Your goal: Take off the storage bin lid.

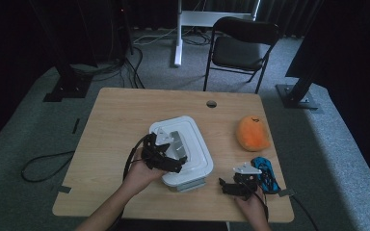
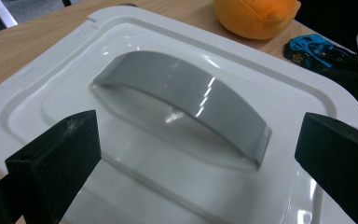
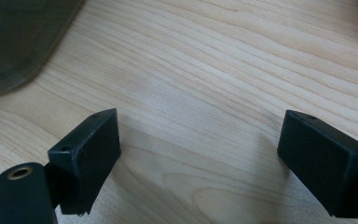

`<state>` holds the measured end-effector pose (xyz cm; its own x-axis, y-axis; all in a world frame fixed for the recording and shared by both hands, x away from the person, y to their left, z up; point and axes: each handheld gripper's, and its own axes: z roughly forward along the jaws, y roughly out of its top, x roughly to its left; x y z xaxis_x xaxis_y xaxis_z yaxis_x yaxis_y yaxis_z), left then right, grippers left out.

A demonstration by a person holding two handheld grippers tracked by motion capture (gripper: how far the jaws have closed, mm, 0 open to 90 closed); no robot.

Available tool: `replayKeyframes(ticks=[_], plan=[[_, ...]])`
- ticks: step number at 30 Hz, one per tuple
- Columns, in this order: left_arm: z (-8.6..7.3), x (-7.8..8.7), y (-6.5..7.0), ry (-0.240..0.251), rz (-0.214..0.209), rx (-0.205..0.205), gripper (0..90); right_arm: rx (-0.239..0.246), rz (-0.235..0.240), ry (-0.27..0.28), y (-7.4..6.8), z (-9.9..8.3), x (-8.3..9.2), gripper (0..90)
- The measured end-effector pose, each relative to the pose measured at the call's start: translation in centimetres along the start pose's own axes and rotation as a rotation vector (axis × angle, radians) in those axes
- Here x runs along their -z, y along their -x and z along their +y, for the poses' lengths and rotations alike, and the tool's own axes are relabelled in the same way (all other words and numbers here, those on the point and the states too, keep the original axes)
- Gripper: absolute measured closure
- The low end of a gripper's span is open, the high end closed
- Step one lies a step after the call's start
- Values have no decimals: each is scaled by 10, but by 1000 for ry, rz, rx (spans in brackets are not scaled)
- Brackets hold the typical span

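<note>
- High view: the left gripper (image 1: 166, 156) hovers over a white plastic storage box (image 1: 200, 168) at the middle of the wooden table (image 1: 115, 125), its lid (image 1: 190, 130) on. The right gripper (image 1: 238, 185) rests near the front edge, beside a blue toy car (image 1: 265, 173); an orange plush toy (image 1: 253, 132) lies farther back.
- Left gripper view: jaws spread wide on either side of the lid's glossy grey arched handle (image 2: 186, 95), touching nothing. The grasp looks not yet made, so lifting the lid is probably left.
- Right gripper view: jaws apart and empty over pale grained wood; a dim translucent corner (image 3: 14, 42), possibly the box, sits upper left.
</note>
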<state>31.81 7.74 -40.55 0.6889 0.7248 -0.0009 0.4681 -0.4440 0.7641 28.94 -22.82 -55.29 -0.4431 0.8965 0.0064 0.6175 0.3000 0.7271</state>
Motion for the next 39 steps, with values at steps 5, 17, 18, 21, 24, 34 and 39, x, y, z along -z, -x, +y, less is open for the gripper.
replayKeyframes(ticks=[5,17,18,21,24,34,39], plan=[[6,-10,7,-14,16,-5,7,-1,0,0,0,0,0,121],[9,-23,11,-46,81,25,63,1,1,0,0,0,0,121],[9,-24,12,-50,90,25,63,1,1,0,0,0,0,121],[7,-26,14,-49,108,26,103,-1,2,-1,0,0,0,121],[5,-26,13,-42,100,42,151,0,1,0,0,0,0,121],[-1,-23,17,4,55,38,336,0,1,0,0,0,0,122],[-2,-23,17,11,42,41,379,-1,1,0,0,0,0,122]])
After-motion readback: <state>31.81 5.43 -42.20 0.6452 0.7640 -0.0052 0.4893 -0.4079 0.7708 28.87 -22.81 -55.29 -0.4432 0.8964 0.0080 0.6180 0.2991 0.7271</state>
